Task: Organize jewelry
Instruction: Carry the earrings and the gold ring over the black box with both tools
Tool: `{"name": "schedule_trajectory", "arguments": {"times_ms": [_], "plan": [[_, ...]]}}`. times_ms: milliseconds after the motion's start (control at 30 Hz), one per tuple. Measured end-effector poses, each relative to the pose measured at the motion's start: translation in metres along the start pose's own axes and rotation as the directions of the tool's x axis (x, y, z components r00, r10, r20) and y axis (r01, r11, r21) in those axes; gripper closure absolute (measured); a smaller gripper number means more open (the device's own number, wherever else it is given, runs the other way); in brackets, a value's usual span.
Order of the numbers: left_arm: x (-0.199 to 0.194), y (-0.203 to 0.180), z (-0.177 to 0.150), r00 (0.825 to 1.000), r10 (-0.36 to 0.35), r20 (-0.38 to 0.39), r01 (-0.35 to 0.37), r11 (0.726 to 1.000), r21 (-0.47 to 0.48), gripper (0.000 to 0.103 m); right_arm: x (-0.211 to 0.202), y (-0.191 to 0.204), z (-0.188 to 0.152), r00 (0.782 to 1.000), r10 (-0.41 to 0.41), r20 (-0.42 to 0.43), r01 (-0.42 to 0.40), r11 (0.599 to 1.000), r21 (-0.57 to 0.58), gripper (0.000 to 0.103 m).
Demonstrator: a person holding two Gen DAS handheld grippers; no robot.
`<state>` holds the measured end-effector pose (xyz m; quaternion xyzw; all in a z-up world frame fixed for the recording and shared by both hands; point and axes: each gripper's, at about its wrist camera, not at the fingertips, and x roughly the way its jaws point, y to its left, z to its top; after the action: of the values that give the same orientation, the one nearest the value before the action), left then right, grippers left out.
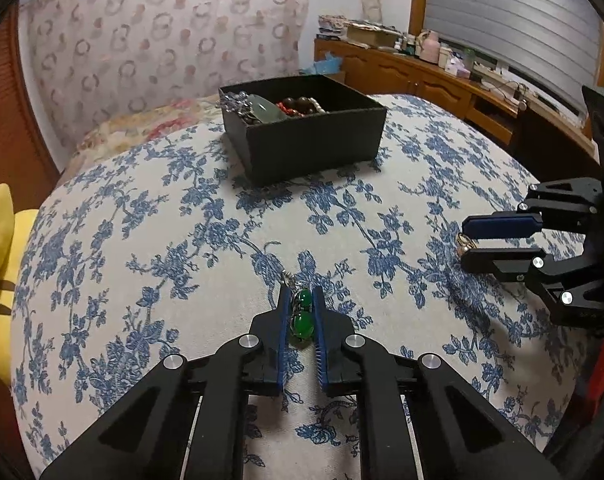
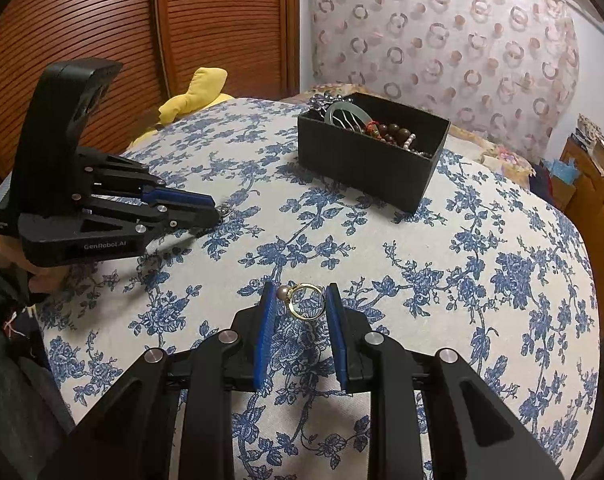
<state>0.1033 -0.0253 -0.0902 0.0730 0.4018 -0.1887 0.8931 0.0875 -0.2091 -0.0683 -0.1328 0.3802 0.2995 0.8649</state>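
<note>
Surface: bed with a blue-and-white floral cover (image 1: 142,220); all the jewelry work happens on it.
Box: black rectangular open-top box (image 1: 314,144) at the far middle of the bed, well apart from both grippers.
Already stowed: brown wooden bead bracelet (image 2: 394,134), a pale green jade disc (image 2: 344,118) and a strand of small pearls (image 2: 410,142) lie inside the box; a silvery beaded piece (image 1: 232,100) hangs over its far left corner.
Left gripper (image 1: 302,316): fingers clenched on a green two-bead pendant with a silver chain end (image 1: 302,320), low at the bed cover; whether it is lifted clear cannot be told.
Right gripper (image 2: 300,304): fingers closed onto a gold ring with a small pearl (image 2: 308,302), just above or on the cover.
Loose items left: none seen on the cover beyond these two.
Progress: judged late stage; most pieces are boxed, two are gripped.
Remaining: carry both pieces to the far box and release them inside.
</note>
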Motion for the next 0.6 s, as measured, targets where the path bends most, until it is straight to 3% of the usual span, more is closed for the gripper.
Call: {"name": "schedule_trajectory", "arguments": {"times_ms": [167, 600], "plan": [[-0.009, 0.006, 0.010, 0.999, -0.005, 0.036, 0.006, 1.000, -0.029, 0.094, -0.004, -0.004, 0.010, 1.000, -0.006, 0.022, 0.006, 1.000, 0.005, 0.076], [-0.038, 0.017, 0.077, 0.985, 0.008, 0.174, -0.001, 0.999, -0.040, 0.094, -0.010, -0.038, 0.070, 0.989, -0.053, 0.140, 0.047, 0.998, 0.040, 0.076]]}}
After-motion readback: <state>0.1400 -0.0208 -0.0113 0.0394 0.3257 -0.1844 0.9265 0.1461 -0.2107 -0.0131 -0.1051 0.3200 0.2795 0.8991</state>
